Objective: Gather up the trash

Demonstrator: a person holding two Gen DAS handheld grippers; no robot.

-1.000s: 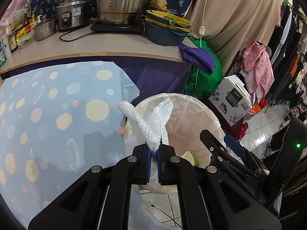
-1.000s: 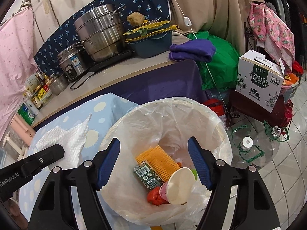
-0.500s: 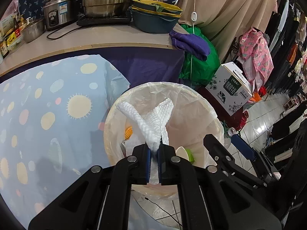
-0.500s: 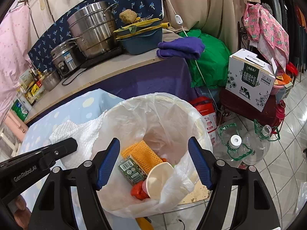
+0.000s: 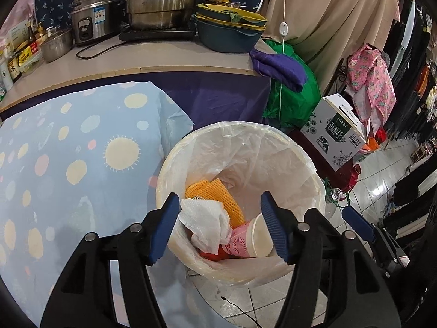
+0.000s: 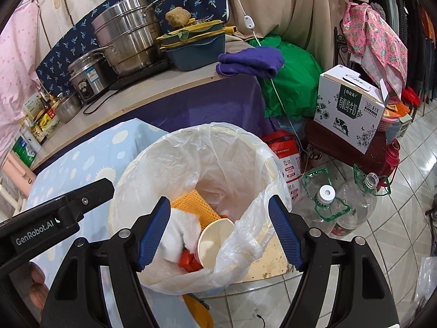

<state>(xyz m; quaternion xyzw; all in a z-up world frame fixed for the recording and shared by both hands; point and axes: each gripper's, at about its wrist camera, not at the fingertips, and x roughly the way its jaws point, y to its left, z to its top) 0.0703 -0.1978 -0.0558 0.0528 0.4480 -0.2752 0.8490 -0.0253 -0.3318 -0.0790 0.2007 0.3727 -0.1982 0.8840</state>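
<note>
A: Biggest risk is the bin (image 5: 306, 164) itself. The left gripper (image 5: 221, 227) hangs right over its near rim, jaws opening with nothing pinched between them, so a careless pull back could hook the liner (image 5: 245, 147) and tip everything out.

B: And the tissue (image 5: 204, 225)?

A: Inside the bin, on top, by the orange mesh (image 5: 215, 194) and the cup (image 5: 259, 239). It looks loose enough to cling to a pad.

B: The right gripper (image 6: 218, 231) is spread and empty too. Its view shows bottles (image 6: 336, 207) on the floor, right of the bin; the left view barely catches one cap.
</note>
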